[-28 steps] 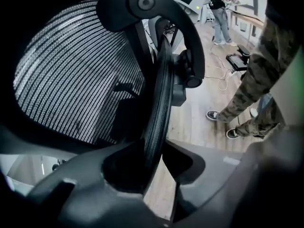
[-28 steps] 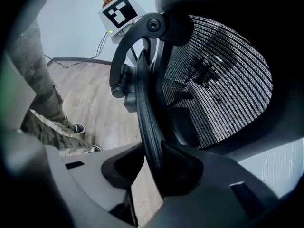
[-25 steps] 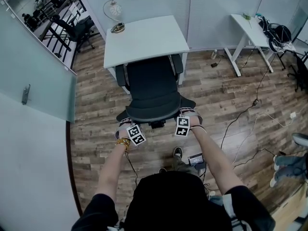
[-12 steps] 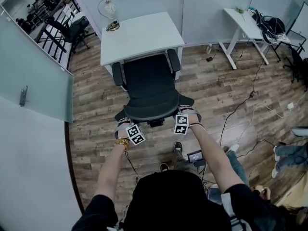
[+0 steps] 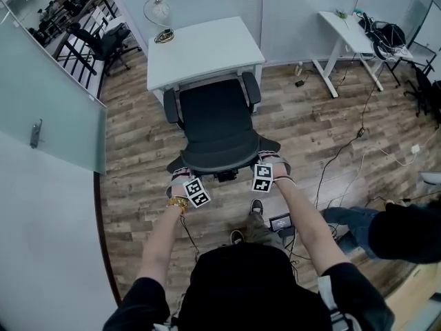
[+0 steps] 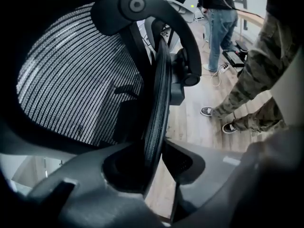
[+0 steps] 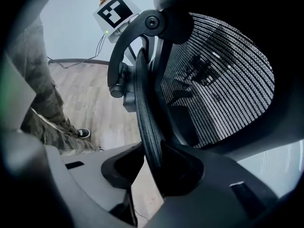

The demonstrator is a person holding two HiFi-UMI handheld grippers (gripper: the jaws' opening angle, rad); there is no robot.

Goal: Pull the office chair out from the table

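Observation:
The black mesh-backed office chair point(image 5: 217, 116) stands at the front edge of the white table point(image 5: 207, 43), its seat facing the table and its back toward me. My left gripper point(image 5: 180, 174) is shut on the left side of the chair back's top rim point(image 6: 159, 94). My right gripper point(image 5: 268, 161) is shut on the right side of that rim point(image 7: 142, 103). In the left gripper view the jaws point(image 6: 154, 160) pinch the thin rim edge, and in the right gripper view the jaws point(image 7: 152, 163) do the same.
A round lamp-like object point(image 5: 160, 11) and a coiled cable sit on the table's far left corner. A second white desk point(image 5: 355, 36) stands at the right. Cables point(image 5: 344, 164) trail over the wood floor. A person's legs point(image 5: 393, 229) are at the right. A glass partition point(image 5: 48, 116) runs along the left.
Both grippers and the chair have shifted a little toward me, away from the table. The person at the right has come further into view.

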